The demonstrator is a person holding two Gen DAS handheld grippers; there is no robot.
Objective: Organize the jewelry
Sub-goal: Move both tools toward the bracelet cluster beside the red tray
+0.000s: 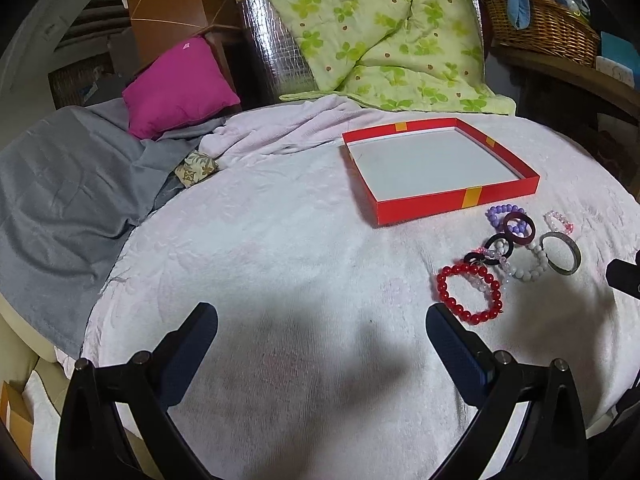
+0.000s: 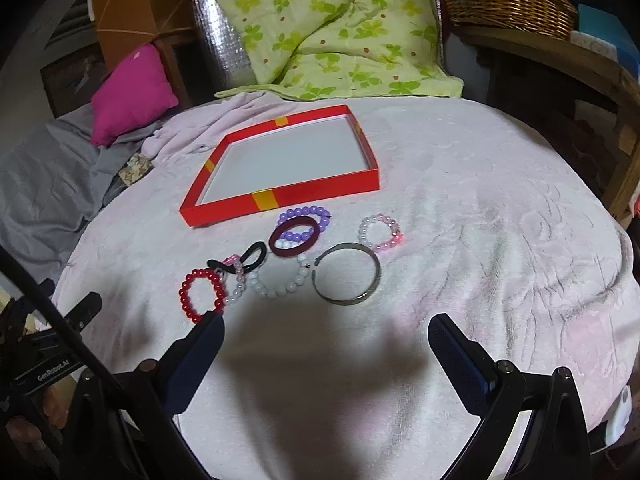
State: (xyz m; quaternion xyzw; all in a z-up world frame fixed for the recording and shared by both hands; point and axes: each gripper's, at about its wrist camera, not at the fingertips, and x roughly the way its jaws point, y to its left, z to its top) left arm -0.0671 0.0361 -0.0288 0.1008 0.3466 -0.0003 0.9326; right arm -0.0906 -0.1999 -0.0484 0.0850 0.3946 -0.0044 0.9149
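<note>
Both grippers spread wide over the towel, nothing held; bracelets lie loose in front of the red tray.

Nearest, the left gripper (image 1: 322, 318) and right gripper (image 2: 326, 328) hover with fingers apart and bare, probably poised for a first pick. Just beyond, on the pale pink towel (image 2: 480, 240), the bracelets lie flat in an overlapping cluster on the near side of the red tray (image 2: 320, 194): red bead bracelet (image 2: 200, 294) nearest, by the right gripper's left finger; black hair tie (image 2: 244, 258); white bead bracelet (image 2: 280, 276); open metal bangle (image 2: 346, 274), its gap facing left. Closer to the tray, the maroon bangle (image 2: 296, 237) overlaps the purple bead bracelet (image 2: 306, 222); the pink bead bracelet (image 2: 380, 232) lies apart. The tray sits empty, long axis running away leftward, likely the destination. Behind it, a green quilt (image 2: 320, 28).
</note>
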